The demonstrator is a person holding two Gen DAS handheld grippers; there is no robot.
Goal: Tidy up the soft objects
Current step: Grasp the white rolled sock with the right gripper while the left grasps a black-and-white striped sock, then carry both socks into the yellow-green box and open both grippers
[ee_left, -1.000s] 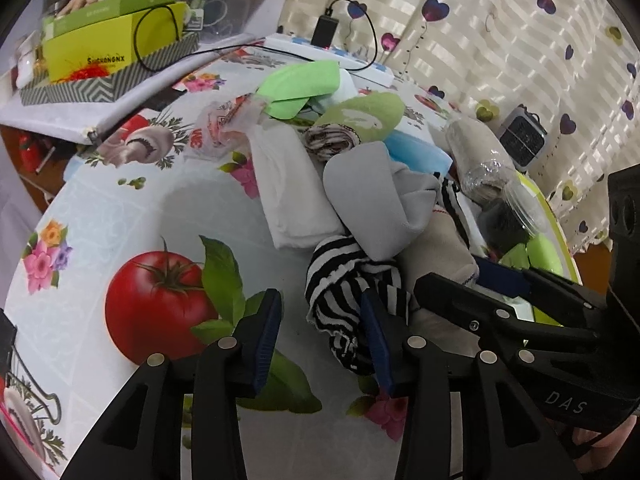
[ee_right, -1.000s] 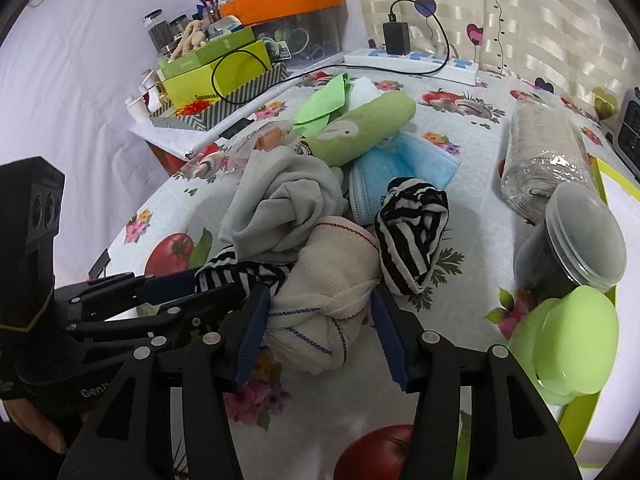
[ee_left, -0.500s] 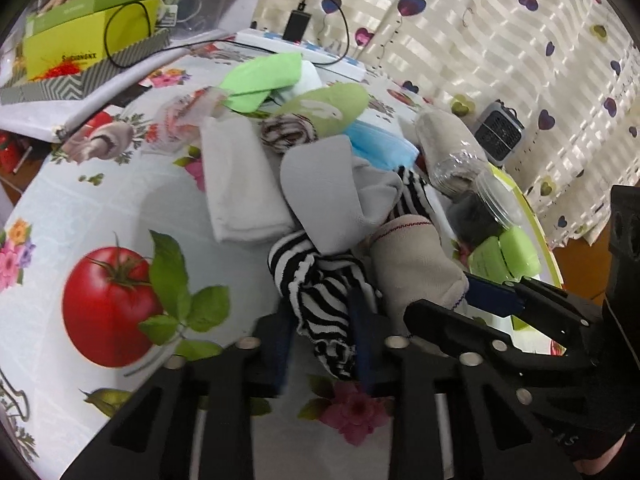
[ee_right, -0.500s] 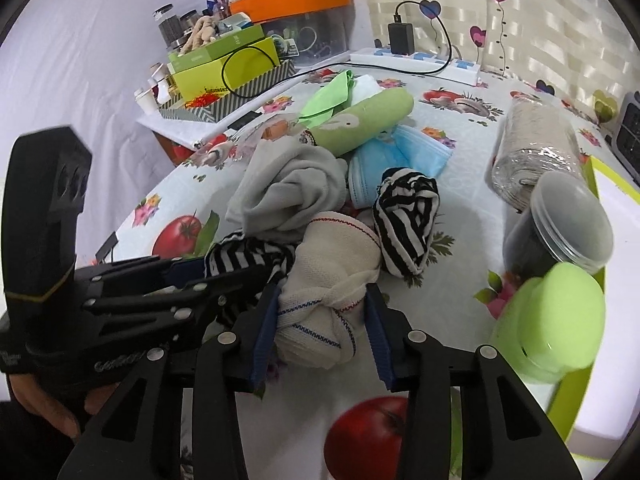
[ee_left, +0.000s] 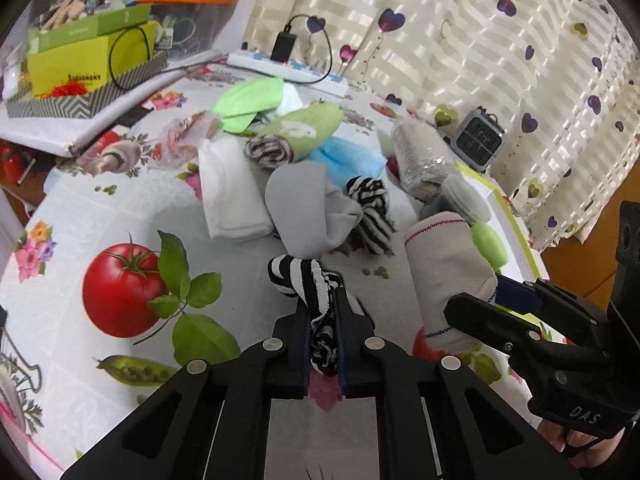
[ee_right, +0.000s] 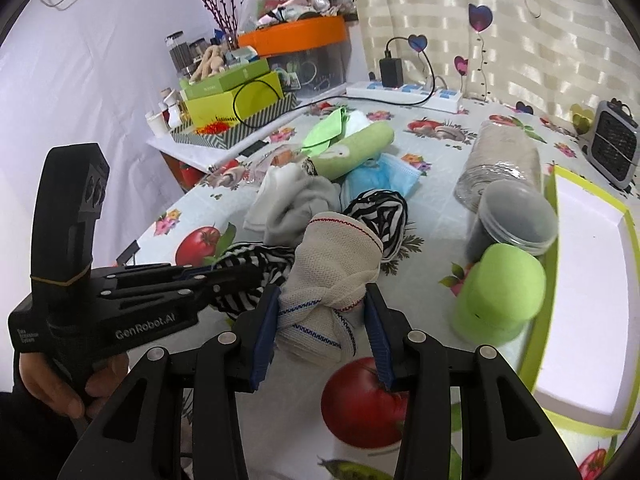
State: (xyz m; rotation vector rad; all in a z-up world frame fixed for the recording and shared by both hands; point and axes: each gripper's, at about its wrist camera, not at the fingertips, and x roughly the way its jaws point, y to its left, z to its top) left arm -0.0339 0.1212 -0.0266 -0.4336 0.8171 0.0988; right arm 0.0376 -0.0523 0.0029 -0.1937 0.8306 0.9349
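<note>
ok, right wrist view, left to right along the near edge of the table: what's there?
Left gripper shut on a striped sock → cream knotted sock between the right gripper's pads → green lid → green-rimmed tray.

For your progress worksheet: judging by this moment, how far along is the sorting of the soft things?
Nothing looks sorted yet. In hand: the left tongs pinch a striped sock; the right tongs clasp a knotted beige sock. Left: the grey sock, white cloth and green roll lie heaped.
</note>
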